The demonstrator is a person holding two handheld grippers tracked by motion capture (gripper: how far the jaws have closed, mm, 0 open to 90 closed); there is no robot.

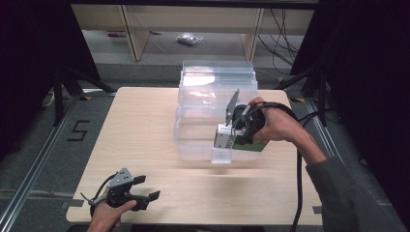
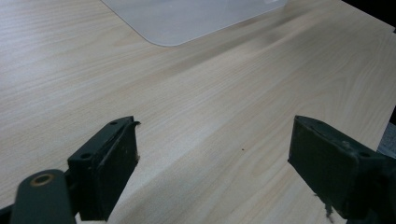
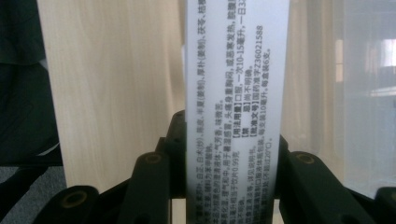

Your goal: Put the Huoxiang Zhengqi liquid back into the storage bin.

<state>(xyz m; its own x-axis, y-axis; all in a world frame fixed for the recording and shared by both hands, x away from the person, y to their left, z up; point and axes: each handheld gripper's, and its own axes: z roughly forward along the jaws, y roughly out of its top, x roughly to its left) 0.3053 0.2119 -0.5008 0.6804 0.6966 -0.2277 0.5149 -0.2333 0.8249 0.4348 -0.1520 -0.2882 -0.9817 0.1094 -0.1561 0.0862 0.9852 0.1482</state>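
floor marking (image 1: pixel 78 130): "5" | box (image 3: pixel 236 93): chinese print, "z36021588"

Black two-fingered grippers (image 1: pixel 145 187) trail black cables (image 1: pixel 298 179); a grey sleeve (image 1: pixel 345 198) covers the right forearm.

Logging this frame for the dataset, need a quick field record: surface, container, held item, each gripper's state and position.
surface: light wooden table
container: clear plastic bin, lidless as far as I can tell, at the table's far centre
held item: white box with printed Chinese text, green edge in the high view
left gripper: open, holding nothing, low over the near left corner of the table
right gripper: shut on the white box, at the bin's near right side
box inside bin or in front of it: cannot tell
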